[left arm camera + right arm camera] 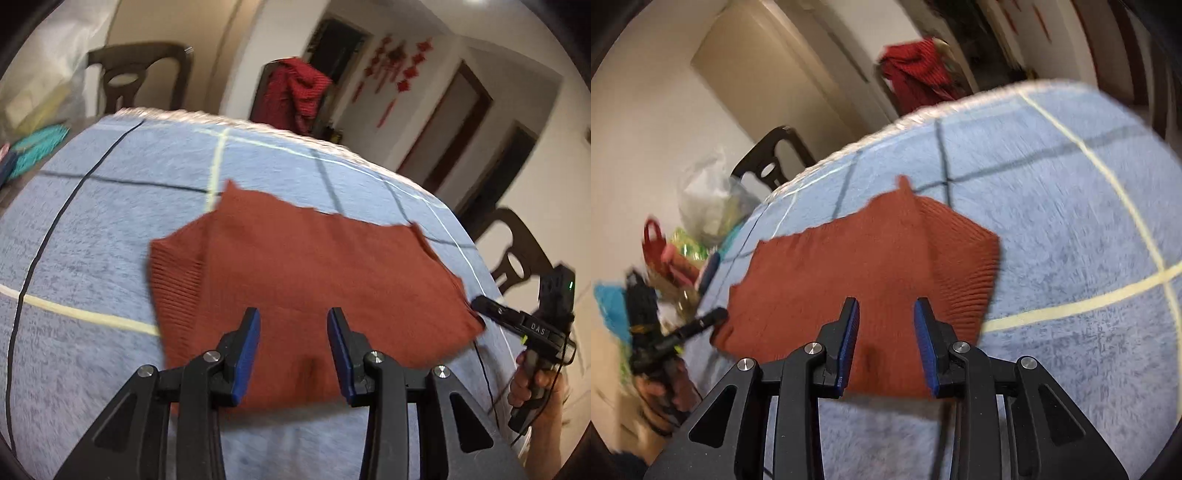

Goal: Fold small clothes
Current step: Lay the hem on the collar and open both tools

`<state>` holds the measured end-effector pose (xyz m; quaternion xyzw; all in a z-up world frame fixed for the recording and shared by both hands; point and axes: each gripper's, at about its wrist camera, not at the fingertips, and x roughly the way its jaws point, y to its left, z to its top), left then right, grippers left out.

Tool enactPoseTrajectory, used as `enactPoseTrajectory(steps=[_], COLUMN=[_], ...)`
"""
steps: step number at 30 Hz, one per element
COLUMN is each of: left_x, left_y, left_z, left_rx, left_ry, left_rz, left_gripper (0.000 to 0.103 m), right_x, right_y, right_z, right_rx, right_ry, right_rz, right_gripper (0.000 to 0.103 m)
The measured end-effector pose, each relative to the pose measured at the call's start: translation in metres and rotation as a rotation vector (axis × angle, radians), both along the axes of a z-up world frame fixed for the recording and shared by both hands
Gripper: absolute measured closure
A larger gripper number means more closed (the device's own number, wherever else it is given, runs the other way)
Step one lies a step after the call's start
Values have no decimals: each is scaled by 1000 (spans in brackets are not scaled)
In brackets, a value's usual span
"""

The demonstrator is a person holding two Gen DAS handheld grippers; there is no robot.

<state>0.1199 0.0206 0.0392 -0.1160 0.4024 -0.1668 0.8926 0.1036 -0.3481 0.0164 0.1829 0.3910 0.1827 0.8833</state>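
Observation:
A small rust-red knit garment [303, 266] lies folded flat on a blue checked blanket [92, 236]; its ribbed band is at the left in the left wrist view. My left gripper [293, 325] is open and empty, hovering over the garment's near edge. My right gripper [886, 314] is also open and empty over the same garment [871, 254], whose ribbed band is at the right there. The right gripper also shows in the left wrist view [480, 304], touching the garment's right corner. The left gripper shows in the right wrist view [718, 315] at the garment's left corner.
Dark wooden chairs [136, 77] stand around the table, one draped with a red cloth [295, 92]. Teal cloth [37, 147] lies at the far left. Bags and clutter [687, 236] sit by the table's edge. The blanket [1071, 240] covers the table.

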Motion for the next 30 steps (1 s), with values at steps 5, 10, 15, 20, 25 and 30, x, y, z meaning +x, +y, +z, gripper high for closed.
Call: enactPoseTrajectory(steps=[5,10,15,20,25,30], left_x=[-15,-19,-20,-17,-25,-23], left_y=[-55,-84,-80,-58,-49,-21], left_z=[1,-14,-7,-12,-3,-6], left_rx=[83,229,221,206,190,223], left_ry=[-26,-25,-16,-7,-28,-16], left_rz=[-101,-83,-68,-5,7,118], left_gripper=[63,62,62,62,62,62], right_x=[-16,-22,-32,-29,-37,-35], right_y=[46,71,63,32,31,14], right_z=[-1,-15,-8,-18,-5,-14], right_rx=[-95,-258,-307,-279,-303,-272], right_ry=[-33,-44,-72,-25,-57,-20], right_rz=[112,134,102,8,4,-45], right_gripper=[71,71,71,72,72,73])
